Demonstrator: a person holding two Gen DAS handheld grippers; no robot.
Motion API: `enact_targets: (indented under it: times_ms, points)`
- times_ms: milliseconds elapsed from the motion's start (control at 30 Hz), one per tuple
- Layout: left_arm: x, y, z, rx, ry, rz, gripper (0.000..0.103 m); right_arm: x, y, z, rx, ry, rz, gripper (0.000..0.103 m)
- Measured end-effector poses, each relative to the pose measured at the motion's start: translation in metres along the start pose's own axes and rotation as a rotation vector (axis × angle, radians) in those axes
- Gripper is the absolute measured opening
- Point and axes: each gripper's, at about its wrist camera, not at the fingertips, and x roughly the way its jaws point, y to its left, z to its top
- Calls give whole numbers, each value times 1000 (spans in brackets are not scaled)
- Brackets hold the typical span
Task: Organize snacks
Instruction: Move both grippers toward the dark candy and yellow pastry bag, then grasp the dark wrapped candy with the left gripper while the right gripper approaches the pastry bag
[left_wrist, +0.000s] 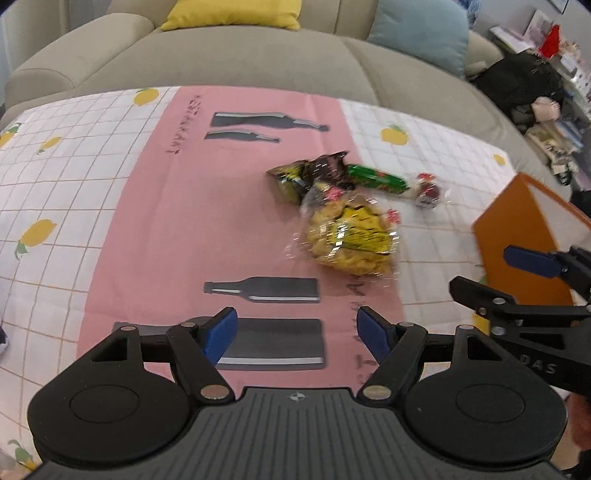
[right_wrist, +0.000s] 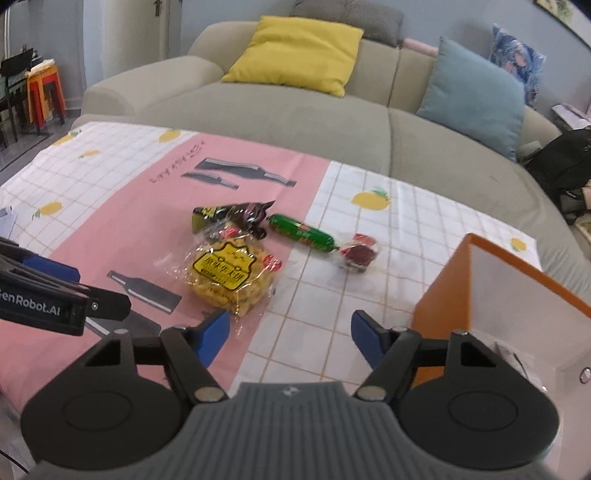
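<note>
A clear bag of yellow snacks (left_wrist: 351, 236) (right_wrist: 229, 275) lies on the pink part of the tablecloth. Behind it lie a dark green-black packet (left_wrist: 306, 173) (right_wrist: 229, 216), a green sausage stick (left_wrist: 376, 178) (right_wrist: 301, 230) and a small red wrapped snack (left_wrist: 428, 192) (right_wrist: 356, 254). An orange box (left_wrist: 517, 236) (right_wrist: 491, 295) with a white inside stands at the right. My left gripper (left_wrist: 297, 334) is open and empty, near of the snacks. My right gripper (right_wrist: 290, 330) is open and empty, between the yellow bag and the box; it also shows in the left wrist view (left_wrist: 517, 273).
The table carries a lemon-print checked cloth (right_wrist: 406, 221) with a pink centre strip. A beige sofa (right_wrist: 295, 110) with yellow and blue cushions stands right behind the table. A black bag (left_wrist: 517, 85) and clutter lie at the far right.
</note>
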Motion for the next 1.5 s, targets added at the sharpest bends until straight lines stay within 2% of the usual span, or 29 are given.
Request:
enact_targets:
  times_ms: [167,267,400,533,667,767,900,967,1033,1100,1267,1400,1500]
  points:
    - [10,11,5,-30,20,9,86,17,10,9,-74,32,62,73]
    - [14,14,11,-2,30,20,86,32,17,18,-153,63,95,84]
    - [21,17,17,33,49,33,86,51,29,33,-292,98,147,91]
    - [27,22,22,41,62,39,86,69,39,46,-444,105,196,97]
    - [31,25,28,57,64,35,86,93,44,56,-533,185,263,100]
    - [34,27,32,66,61,30,86,108,44,59,-552,215,275,99]
    - [38,28,36,67,55,8,86,119,40,63,-475,240,335,99]
    - [40,28,38,73,50,-4,85,121,39,63,-445,233,338,96]
    - [42,27,40,86,45,-7,85,123,39,63,-444,236,324,84]
    - [44,25,43,101,39,-9,85,123,39,61,-454,239,310,77]
    - [49,19,52,105,9,-44,84,119,28,59,-431,286,253,73]
    - [57,13,64,97,-21,-50,78,118,15,55,-391,321,161,72]
    - [68,11,76,75,-34,-56,77,122,2,56,-350,338,124,72]
